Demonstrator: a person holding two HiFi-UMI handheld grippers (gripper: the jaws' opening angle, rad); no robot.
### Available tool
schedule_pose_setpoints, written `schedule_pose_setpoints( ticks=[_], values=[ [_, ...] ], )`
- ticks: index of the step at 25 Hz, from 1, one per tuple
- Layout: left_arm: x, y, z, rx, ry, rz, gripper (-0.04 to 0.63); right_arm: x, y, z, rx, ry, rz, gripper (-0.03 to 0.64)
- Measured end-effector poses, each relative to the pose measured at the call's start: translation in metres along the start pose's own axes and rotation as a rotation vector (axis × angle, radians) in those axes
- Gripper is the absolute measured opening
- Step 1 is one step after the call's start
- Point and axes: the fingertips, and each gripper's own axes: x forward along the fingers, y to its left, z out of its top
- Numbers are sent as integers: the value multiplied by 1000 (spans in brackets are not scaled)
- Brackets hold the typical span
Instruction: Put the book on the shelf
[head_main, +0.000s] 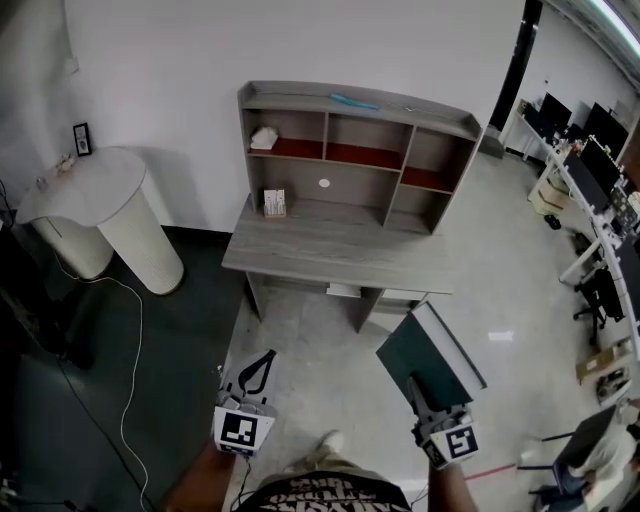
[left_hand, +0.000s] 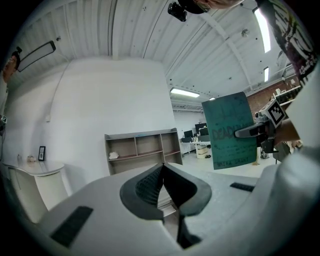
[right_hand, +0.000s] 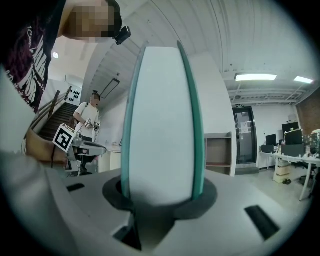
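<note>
- Teal book (head_main: 428, 352) is clamped in the jaws of my right gripper (head_main: 420, 397), its long axis running toward 12 o'clock.
- Shelf (head_main: 350, 130) stands at 11 o'clock from the book, well apart, above the tabletop (head_main: 330, 255).
- Left gripper (head_main: 262, 368): jaws together, empty.

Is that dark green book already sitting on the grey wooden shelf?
No, the dark green hardcover book is clamped in the right gripper, held out in front of the grey wooden shelf unit.
</note>
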Motion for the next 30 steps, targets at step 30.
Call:
schedule_pose_setpoints(
  ticks=[30],
  values=[
    [104,-9,30,-9,-18,48,6,56,-102,-10,-1,-11,67,163]
  ],
)
